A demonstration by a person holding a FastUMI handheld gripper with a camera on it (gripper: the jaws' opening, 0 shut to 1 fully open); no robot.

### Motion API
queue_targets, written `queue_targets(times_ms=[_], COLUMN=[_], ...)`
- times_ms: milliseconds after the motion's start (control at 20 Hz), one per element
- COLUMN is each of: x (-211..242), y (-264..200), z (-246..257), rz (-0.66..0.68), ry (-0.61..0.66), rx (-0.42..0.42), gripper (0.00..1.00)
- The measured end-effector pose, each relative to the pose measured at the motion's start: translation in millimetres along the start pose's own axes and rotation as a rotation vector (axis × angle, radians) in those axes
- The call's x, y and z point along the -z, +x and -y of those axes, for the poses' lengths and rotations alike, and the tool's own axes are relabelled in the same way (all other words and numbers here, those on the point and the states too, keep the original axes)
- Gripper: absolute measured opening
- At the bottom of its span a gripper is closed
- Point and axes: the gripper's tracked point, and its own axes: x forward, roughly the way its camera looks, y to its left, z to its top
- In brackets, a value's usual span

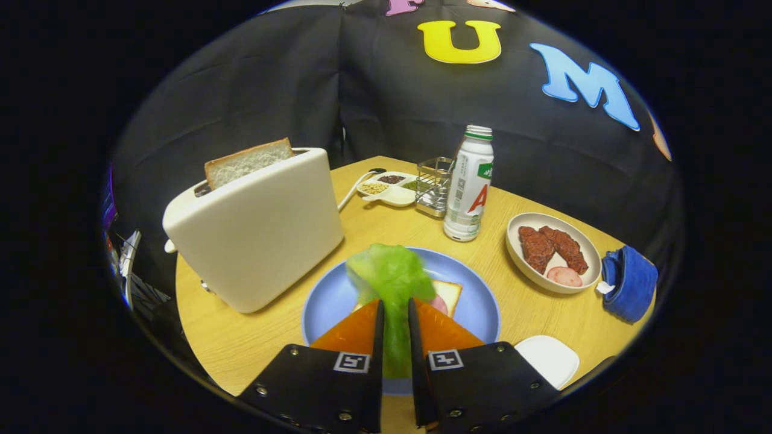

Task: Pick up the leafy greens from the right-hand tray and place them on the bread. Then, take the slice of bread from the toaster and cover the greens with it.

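Observation:
My gripper (395, 310) is shut on the leafy greens (391, 277), a pale green leaf that sticks out ahead of the fingers and hangs above the blue plate (325, 301). On that plate lies a slice of bread (449, 295) with a pink piece of ham on it, mostly hidden behind the leaf and the right finger. To the left stands a cream toaster (259, 232) with a slice of bread (247, 161) poking up from its slot.
A white bottle (469, 187) stands beyond the plate, with a wire holder (434, 185) and a divided seasoning dish (389, 187) behind it. A beige tray (594, 256) with meat slices sits at the right, beside a blue cloth (630, 282). A white dish (549, 358) lies near the right finger.

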Motion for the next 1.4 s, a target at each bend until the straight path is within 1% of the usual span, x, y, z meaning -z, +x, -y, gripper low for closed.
queue_targets(times_ms=[50, 100, 150, 200, 300, 350, 400, 450, 650, 850, 1000, 1150, 1250, 1400], x=[0.5, 0.3, -0.3, 0.2, -7.4, -13.1, -18.5, -24.2, -39.1, -49.3, -55.4, -63.9, -70.4, -79.4], y=[2.8, -1.6, -3.7, -4.4, -12.9, -19.7, -24.1, -30.5, -58.6, -83.3, -92.5, -95.7, -95.8, -91.8], z=[0.4, 1.1, 2.6, 5.7, 14.2, 18.8, 21.0, 21.9, 15.5, 4.4, -6.5, -27.0, -45.1, -75.0], rz=[0.004, 0.004, 0.006, 0.010, 0.047, 0.074, 0.102, 0.127, 0.227, 0.344, 0.406, 0.444, 0.461, 0.482], ry=[0.000, 0.000, -0.002, -0.005, -0.019, -0.023, -0.027, -0.026, 0.005, 0.075, 0.123, 0.148, 0.160, 0.132], rx=[0.008, 0.011, 0.019, 0.036, 0.080, 0.105, 0.127, 0.141, 0.174, 0.235, 0.281, 0.287, 0.274, 0.254], gripper=[0.28, 0.32, 0.35, 0.35, 0.54, 0.55, 0.59, 0.66, 0.66, 0.66, 0.66, 0.66, 0.66, 0.65])
